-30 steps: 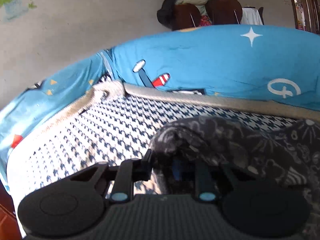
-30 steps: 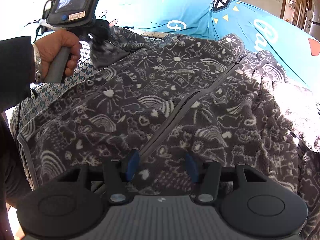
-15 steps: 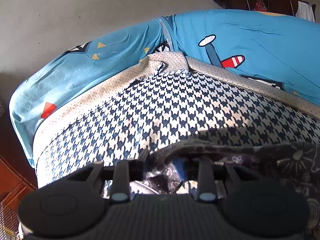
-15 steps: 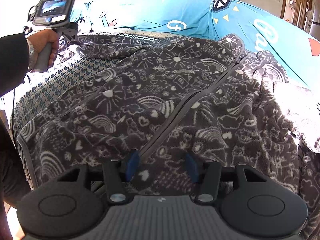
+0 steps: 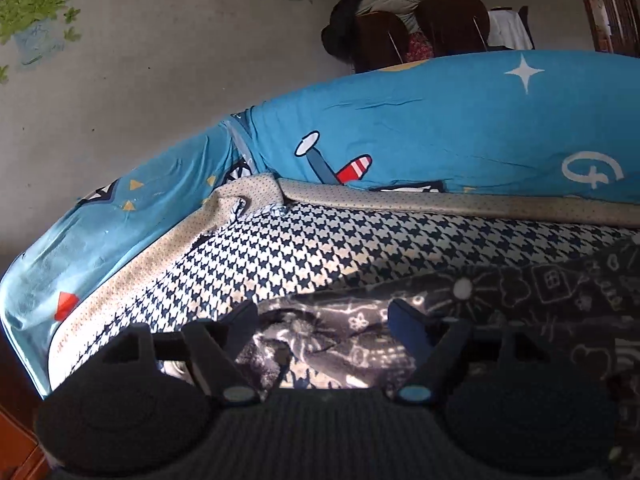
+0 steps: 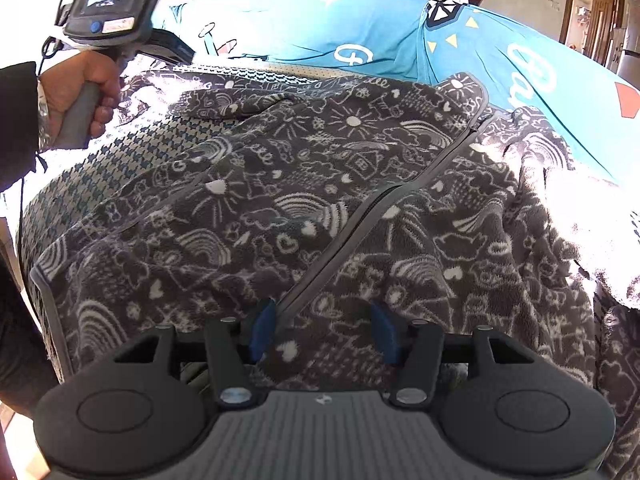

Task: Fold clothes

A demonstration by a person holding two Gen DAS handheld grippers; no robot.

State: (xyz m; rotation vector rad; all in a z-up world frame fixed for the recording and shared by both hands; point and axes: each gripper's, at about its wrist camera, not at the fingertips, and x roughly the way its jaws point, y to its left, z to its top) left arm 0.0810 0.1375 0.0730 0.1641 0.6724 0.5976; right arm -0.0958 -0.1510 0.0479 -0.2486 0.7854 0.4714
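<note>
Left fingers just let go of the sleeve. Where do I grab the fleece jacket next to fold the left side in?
Probably the sleeve end of the fleece jacket, lying flat across the houndstooth cover just ahead of the left gripper, whose fingers are opening over it. Come from the jacket's outer left edge, pinching the loose cuff fold; its free, raised edge offers a lip to bite.

Blue cartoon-print bedding (image 5: 460, 120) on bed; behind it dark wooden chairs (image 5: 452, 24), grey wall (image 5: 160, 60) with plant decal (image 5: 32, 12); doorway (image 6: 592, 8) far right, sunlit.
</note>
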